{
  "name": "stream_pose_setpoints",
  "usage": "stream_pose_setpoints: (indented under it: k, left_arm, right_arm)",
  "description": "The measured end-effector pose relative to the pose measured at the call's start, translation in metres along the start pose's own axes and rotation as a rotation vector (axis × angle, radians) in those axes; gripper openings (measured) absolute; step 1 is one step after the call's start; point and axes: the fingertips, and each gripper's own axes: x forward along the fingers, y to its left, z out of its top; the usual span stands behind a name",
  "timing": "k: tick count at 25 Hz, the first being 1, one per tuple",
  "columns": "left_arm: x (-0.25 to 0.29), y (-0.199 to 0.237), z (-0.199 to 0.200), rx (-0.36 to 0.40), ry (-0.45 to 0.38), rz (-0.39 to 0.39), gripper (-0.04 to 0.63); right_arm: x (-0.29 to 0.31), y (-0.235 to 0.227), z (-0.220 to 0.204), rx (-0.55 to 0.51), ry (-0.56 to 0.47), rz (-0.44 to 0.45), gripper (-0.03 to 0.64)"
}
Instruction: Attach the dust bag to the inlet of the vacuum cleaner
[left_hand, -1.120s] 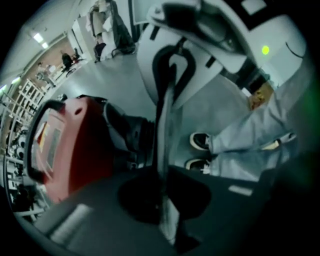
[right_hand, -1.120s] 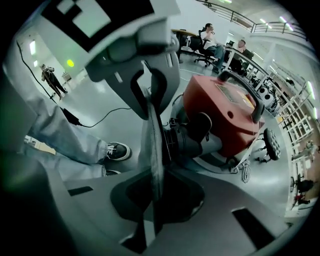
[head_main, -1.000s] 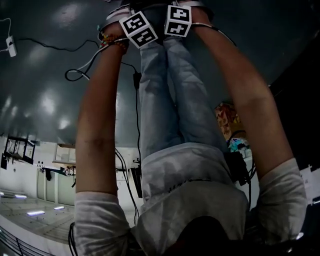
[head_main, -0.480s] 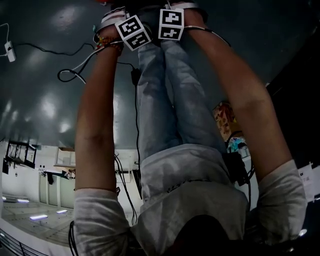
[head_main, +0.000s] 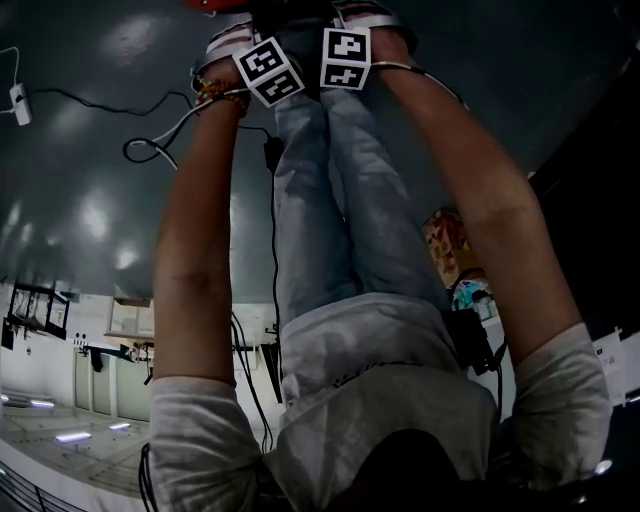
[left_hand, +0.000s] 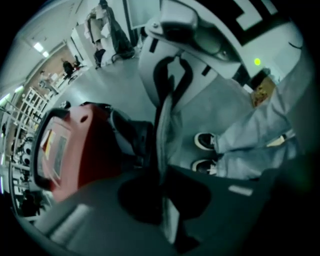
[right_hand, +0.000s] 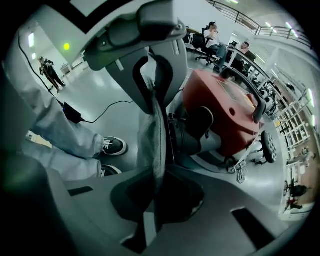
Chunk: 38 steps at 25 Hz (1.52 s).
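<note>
Left tongs (left_hand: 162, 167): clamped shut on the thin grey edge of the dust bag (left_hand: 165, 120), which we see edge-on between the jaws.
Right tongs (right_hand: 152, 170): closed on the same bag from the opposite side. The two tools meet almost tip to tip.
Where the bag is: off the floor (right_hand: 100, 97), held between both tongs just beside the machine.
Vacuum cleaner (right_hand: 227, 107): a red body with a dark carry handle on top, standing on the grey floor.
Inlet (right_hand: 192, 137): a black stub on the side of the vacuum that faces us. In both gripper views the bag's edge lies right against it, but we cannot tell whether the collar has gone over it.
Step in hand: we judge this to be the mating of the bag to the inlet. The scene fits a collar lined up and about to be pressed on, or equally one just seated and not yet let go.
What the next move calls for: in either case, we judge that the collar must sit square to the inlet with both grips even, because a thin edge pinched at two points can twist.
</note>
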Motion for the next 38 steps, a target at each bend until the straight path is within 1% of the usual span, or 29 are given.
stream_pose_setpoints:
  k: [2, 4, 5, 6, 7, 9, 11, 12, 14, 16, 19, 21, 23, 25, 26, 27, 29, 31, 32, 33, 36, 37, 38]
  left_arm:
    - [-0.006, 0.004, 0.005, 0.029, -0.003, 0.005, 0.015]
    - [-0.014, 0.008, 0.015, 0.087, -0.013, 0.022, 0.017]
    - [-0.016, 0.009, 0.017, 0.103, -0.016, 0.028, 0.017]
    - [-0.014, 0.009, 0.016, 0.101, -0.017, 0.034, 0.017]
    - [-0.010, 0.008, 0.012, 0.083, -0.017, 0.038, 0.017]
    - [-0.003, 0.003, 0.004, 0.040, -0.012, 0.039, 0.017]
    - [-0.005, -0.002, 0.003, 0.032, -0.007, 0.036, 0.015]
    - [-0.010, -0.001, 0.007, 0.042, -0.010, 0.038, 0.015]
    - [-0.021, 0.003, 0.016, 0.070, -0.023, 0.050, 0.018]
    - [-0.018, 0.007, 0.015, 0.071, -0.022, 0.063, 0.017]
    - [0.001, 0.003, 0.002, 0.012, -0.009, 0.056, 0.017]
    - [0.006, 0.001, 0.000, -0.009, -0.004, 0.048, 0.016]
    - [-0.001, 0.004, 0.005, 0.016, -0.009, 0.051, 0.015]
    - [-0.014, 0.011, 0.017, 0.069, -0.029, 0.066, 0.023]
    - [-0.018, 0.014, 0.020, 0.085, -0.034, 0.071, 0.026]
    - [-0.018, 0.015, 0.019, 0.086, -0.032, 0.073, 0.021]
    - [-0.009, 0.008, 0.010, 0.053, -0.018, 0.068, 0.017]
    - [0.001, -0.001, 0.003, 0.015, -0.009, 0.056, 0.017]
    - [0.001, -0.001, 0.003, 0.011, -0.009, 0.054, 0.016]
    - [-0.001, 0.003, 0.006, 0.023, -0.012, 0.058, 0.015]
    - [-0.009, 0.013, 0.016, 0.096, -0.033, 0.078, 0.018]
    - [-0.007, 0.012, 0.014, 0.095, -0.033, 0.083, 0.017]
    - [-0.004, 0.010, 0.009, 0.079, -0.028, 0.087, 0.016]
  right_arm:
    - [0.008, 0.002, -0.004, 0.011, -0.005, 0.001, 0.021]
    - [0.015, 0.005, -0.009, 0.059, -0.003, 0.009, 0.021]
    - [0.014, 0.005, -0.010, 0.075, 0.002, 0.008, 0.021]
    - [0.011, 0.003, -0.010, 0.075, 0.008, 0.002, 0.021]
    - [0.007, 0.000, -0.008, 0.059, 0.010, -0.007, 0.021]
    - [0.000, -0.005, -0.003, 0.005, 0.006, -0.026, 0.021]
    - [0.005, -0.005, -0.003, -0.015, -0.002, -0.032, 0.021]
    - [0.010, -0.004, -0.005, 0.001, -0.004, -0.030, 0.021]
    - [0.018, -0.002, -0.008, 0.065, 0.001, -0.021, 0.021]
    - [0.014, -0.004, -0.007, 0.105, 0.011, -0.028, 0.021]
    - [-0.003, -0.003, -0.003, 0.078, 0.008, -0.044, 0.021]
    - [-0.003, -0.004, -0.003, 0.053, 0.002, -0.048, 0.021]
    - [0.008, -0.001, -0.007, 0.061, 0.003, -0.042, 0.021]
    - [0.016, 0.004, -0.014, 0.122, 0.007, -0.028, 0.021]
    - [0.016, 0.005, -0.014, 0.156, 0.007, -0.027, 0.021]
    - [0.014, 0.003, -0.013, 0.175, 0.008, -0.031, 0.021]
    - [0.008, -0.005, -0.008, 0.156, 0.009, -0.050, 0.021]
    - [0.003, -0.013, -0.005, 0.089, 0.004, -0.069, 0.021]
    - [0.004, -0.013, -0.005, 0.065, 0.003, -0.072, 0.021]
    - [0.007, -0.011, -0.008, 0.061, 0.004, -0.070, 0.021]
    - [0.015, -0.001, -0.015, 0.099, 0.017, -0.051, 0.021]
    - [0.013, -0.003, -0.013, 0.098, 0.020, -0.048, 0.021]
    - [0.009, -0.006, -0.010, 0.086, 0.018, -0.049, 0.021]
